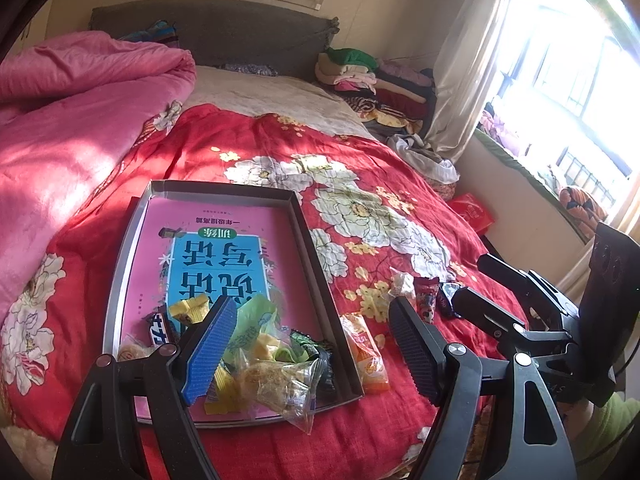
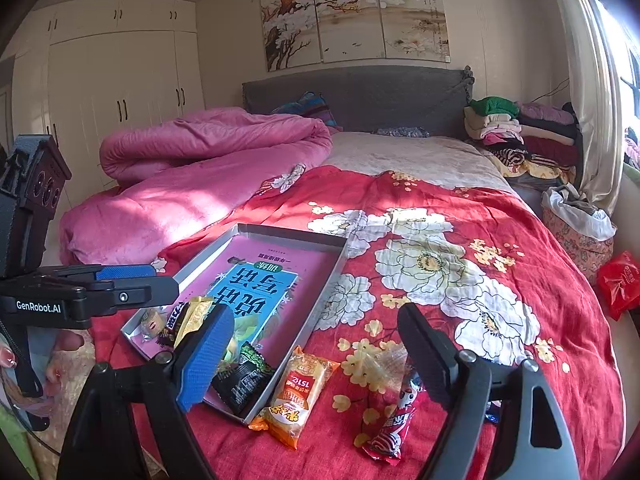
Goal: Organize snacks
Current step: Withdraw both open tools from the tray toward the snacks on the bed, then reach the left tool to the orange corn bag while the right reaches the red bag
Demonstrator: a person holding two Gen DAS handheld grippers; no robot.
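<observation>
A shallow grey tray [image 1: 120, 264] [image 2: 332, 276] with a pink book as its floor lies on the red flowered bedspread. Several wrapped snacks are piled at its near end: a clear bag of yellow biscuits [image 1: 280, 388], a yellow packet [image 1: 190, 308], a dark green packet [image 2: 244, 380]. Outside the tray lie an orange packet [image 1: 366, 354] [image 2: 298, 396], a red candy packet [image 2: 394, 420] [image 1: 426, 298] and a clear wrapper [image 2: 380, 364]. My left gripper [image 1: 312, 356] is open and empty above the tray's right edge. My right gripper [image 2: 316, 360] is open and empty above the orange packet.
A pink quilt [image 2: 192, 172] is heaped at the left of the bed. Folded clothes [image 2: 520, 136] are stacked by the headboard. A basket [image 2: 580, 236] and a red bag [image 2: 620, 280] sit beyond the bed's right edge. The right gripper's body [image 1: 560, 320] shows at the right of the left wrist view.
</observation>
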